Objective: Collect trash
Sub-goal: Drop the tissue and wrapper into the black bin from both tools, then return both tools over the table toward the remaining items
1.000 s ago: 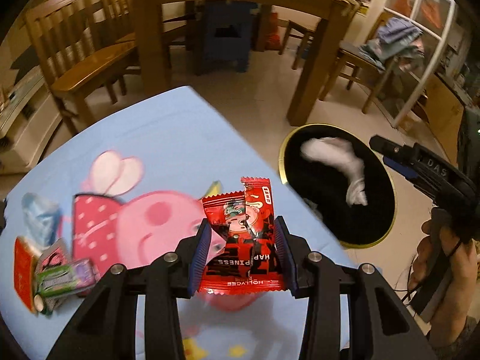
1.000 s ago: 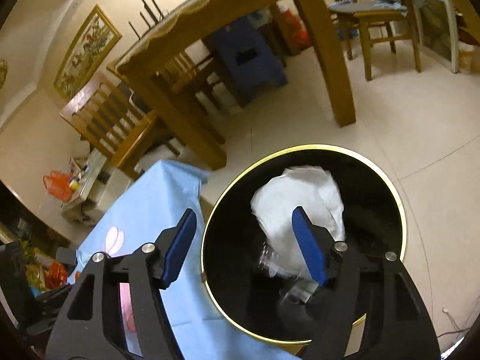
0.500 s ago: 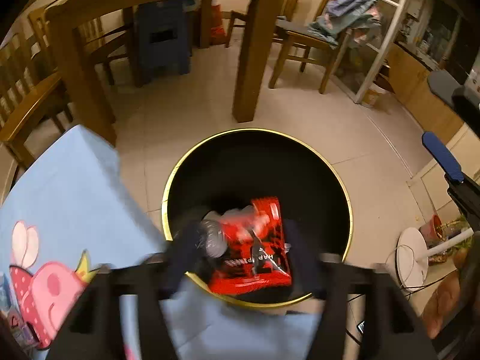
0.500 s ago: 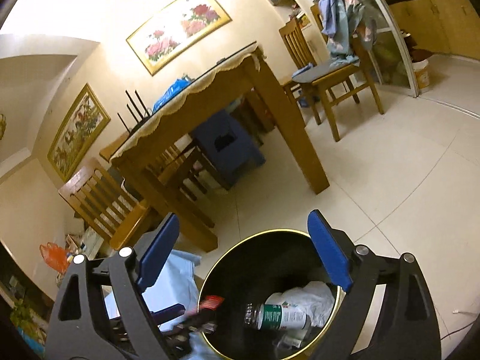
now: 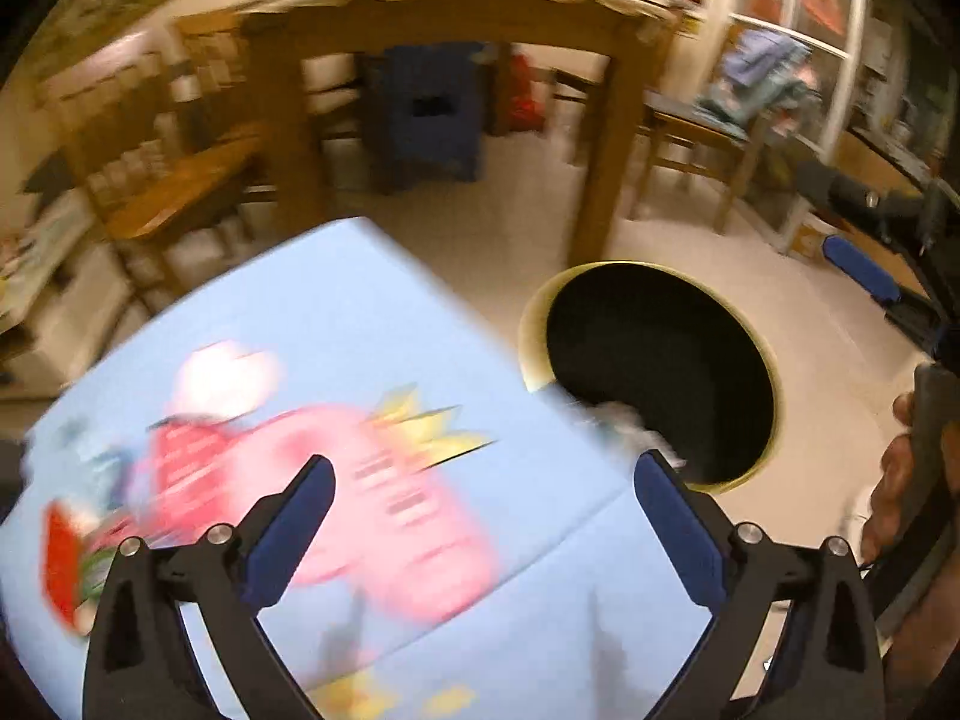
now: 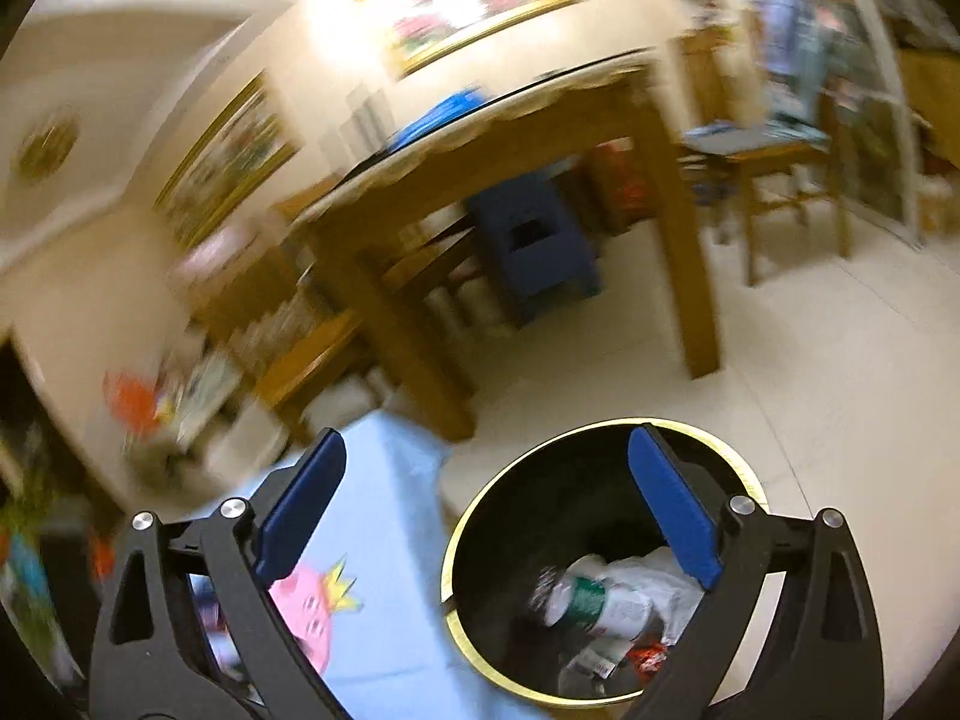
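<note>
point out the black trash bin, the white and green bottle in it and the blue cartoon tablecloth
round black trash bin with gold rim (image 6: 480, 501): right wrist view, on its gold rim.
white and green bottle (image 6: 585, 600): right wrist view, on its green label.
light blue cartoon tablecloth (image 5: 336, 312): left wrist view, on bare blue cloth.

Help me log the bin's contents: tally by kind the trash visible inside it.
Green-labelled bottle: 1
Crumpled white paper: 1
Red wrapper: 1
Total: 3 told apart in the bin; blur may hide more.

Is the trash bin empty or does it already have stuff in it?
Not empty. The right wrist view shows the black bin holding a green-labelled bottle, crumpled white tissue and a red wrapper.
</note>
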Demonstrator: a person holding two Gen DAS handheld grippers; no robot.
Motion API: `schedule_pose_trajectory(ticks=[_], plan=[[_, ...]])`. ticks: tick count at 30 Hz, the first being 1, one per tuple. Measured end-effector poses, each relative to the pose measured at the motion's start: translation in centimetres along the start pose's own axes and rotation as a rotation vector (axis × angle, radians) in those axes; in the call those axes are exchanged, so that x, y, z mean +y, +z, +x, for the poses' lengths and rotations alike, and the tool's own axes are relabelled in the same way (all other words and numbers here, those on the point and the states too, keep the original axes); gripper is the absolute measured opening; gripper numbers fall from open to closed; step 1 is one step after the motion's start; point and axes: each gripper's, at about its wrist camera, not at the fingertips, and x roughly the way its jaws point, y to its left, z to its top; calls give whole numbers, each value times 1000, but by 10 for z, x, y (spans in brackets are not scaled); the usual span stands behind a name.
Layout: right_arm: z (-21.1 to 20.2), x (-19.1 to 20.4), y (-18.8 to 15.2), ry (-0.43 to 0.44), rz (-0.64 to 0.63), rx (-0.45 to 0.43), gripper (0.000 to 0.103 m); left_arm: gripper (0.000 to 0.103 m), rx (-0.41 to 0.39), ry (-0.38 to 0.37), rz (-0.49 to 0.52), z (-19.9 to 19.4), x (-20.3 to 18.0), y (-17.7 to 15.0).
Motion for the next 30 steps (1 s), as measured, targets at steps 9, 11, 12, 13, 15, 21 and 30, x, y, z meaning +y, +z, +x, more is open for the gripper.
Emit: schedule_pose_trajectory(ticks=[9,11,12,13,15,21,30], plan=[[33,158,-76,264,-407,206,97,96,-51,352,-216,-88,174,-104],[38,188,-100,288,-475,252,97,96,-50,407,-298,-104,213,-128],[40,202,-113,294,-501,269,97,96,-50,422,-323,-110,225,-136],[40,213,-122,284,-519,271,97,96,-55,444,-353,-117,239,-145],[35,238,-142,220,-589,237,97,96,-71,459,-388,-129,254,-156],[41,279,-176,256,-694,309,97,96,-123,457,-402,-151,265,-174],[69,316,-184,350,-702,468,97,97,-160,368,-563,-160,295,-193]])
